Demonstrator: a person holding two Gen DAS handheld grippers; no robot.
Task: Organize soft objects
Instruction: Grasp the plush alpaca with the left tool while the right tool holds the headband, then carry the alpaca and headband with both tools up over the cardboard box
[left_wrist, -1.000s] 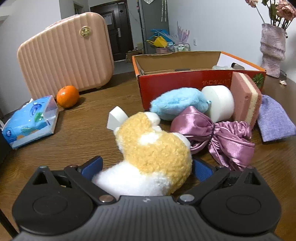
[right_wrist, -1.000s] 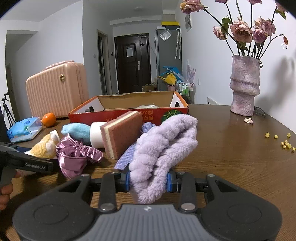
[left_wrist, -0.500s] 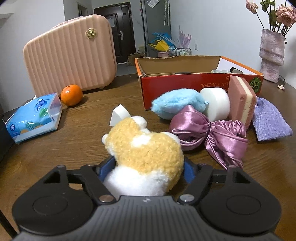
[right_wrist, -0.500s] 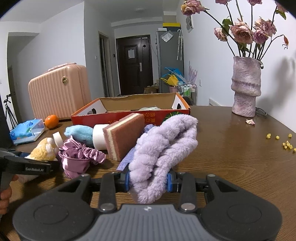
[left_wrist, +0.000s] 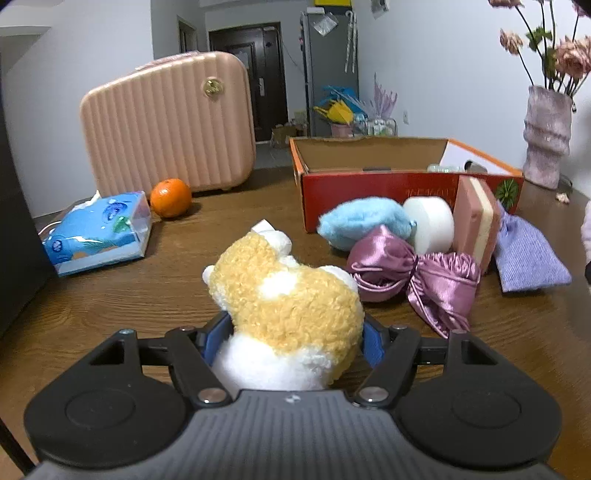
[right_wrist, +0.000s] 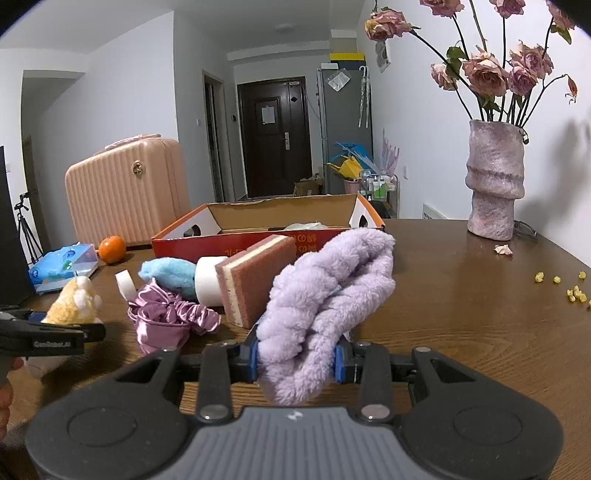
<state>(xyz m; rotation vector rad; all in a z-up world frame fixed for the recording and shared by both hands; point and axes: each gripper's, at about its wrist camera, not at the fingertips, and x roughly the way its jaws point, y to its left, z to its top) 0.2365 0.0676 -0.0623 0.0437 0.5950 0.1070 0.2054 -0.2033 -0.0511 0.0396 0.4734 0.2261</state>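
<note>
Wooden table (left_wrist: 110, 295) w/ soft stuff. Left gripper (left_wrist: 291, 343) jaws just closed in, now clamping 1 yellow-white plush toy (left_wrist: 291, 306) near edge. Right gripper (right_wrist: 295, 360) squeezes 1 purple fluffy towel (right_wrist: 332, 280). Beyond: 1 satin scrunchie (left_wrist: 413, 273), 1 blue puff (left_wrist: 364, 225), 1 sponge (left_wrist: 476, 221), 1 red box (left_wrist: 369, 195) far right.

Each camera looks forward and slightly down from just behind its tool. Both views share the red box (left_wrist: 373, 184), facing the door (right_wrist: 273, 136).
</note>
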